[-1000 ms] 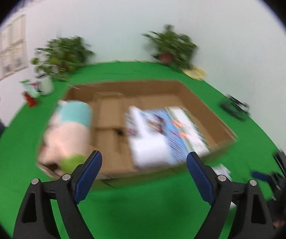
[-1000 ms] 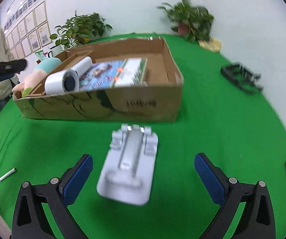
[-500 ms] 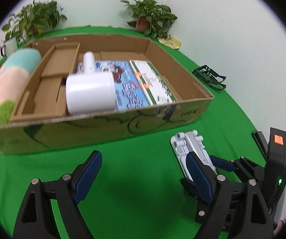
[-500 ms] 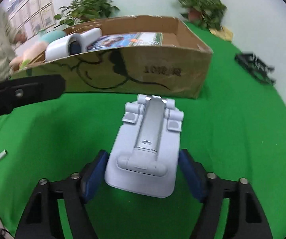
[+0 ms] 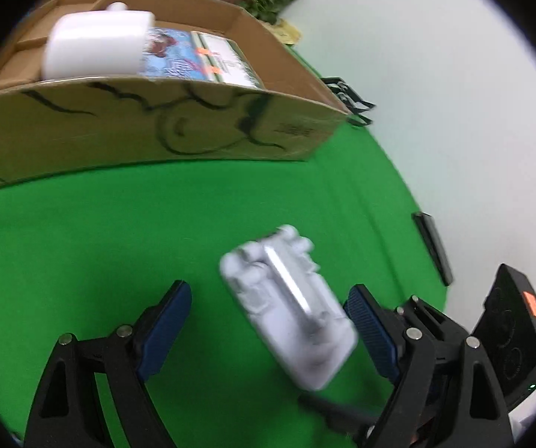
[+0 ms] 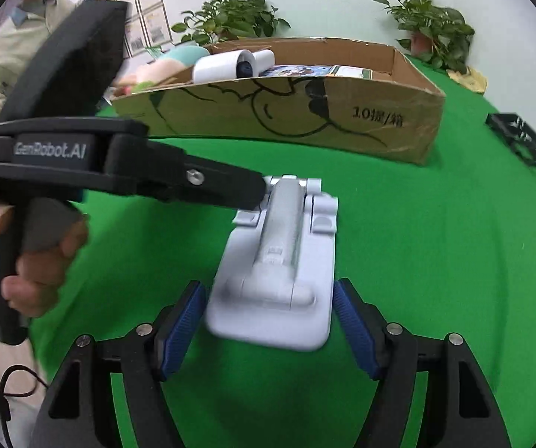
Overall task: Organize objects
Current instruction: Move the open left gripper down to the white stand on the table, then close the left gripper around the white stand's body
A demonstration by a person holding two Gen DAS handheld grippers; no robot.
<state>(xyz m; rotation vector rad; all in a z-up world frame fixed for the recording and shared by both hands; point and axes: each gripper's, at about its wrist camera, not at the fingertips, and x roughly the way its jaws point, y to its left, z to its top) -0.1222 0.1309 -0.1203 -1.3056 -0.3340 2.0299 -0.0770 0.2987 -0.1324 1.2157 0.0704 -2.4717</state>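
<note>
straddling white stand [image 6: 275,280], right gripper [image 6: 269,321] (pads just off edges), green cloth [image 6: 417,261] bare around

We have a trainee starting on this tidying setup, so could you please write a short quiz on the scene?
1. True or false: the white folding stand lies inside the cardboard box.
2. Which is in the box: A a white cylinder, B a kettle, C a shoe?
3. What colour is the cloth under the stand?
Key: 1 false, it lies on the cloth before the box; 2 A; 3 green.
</note>
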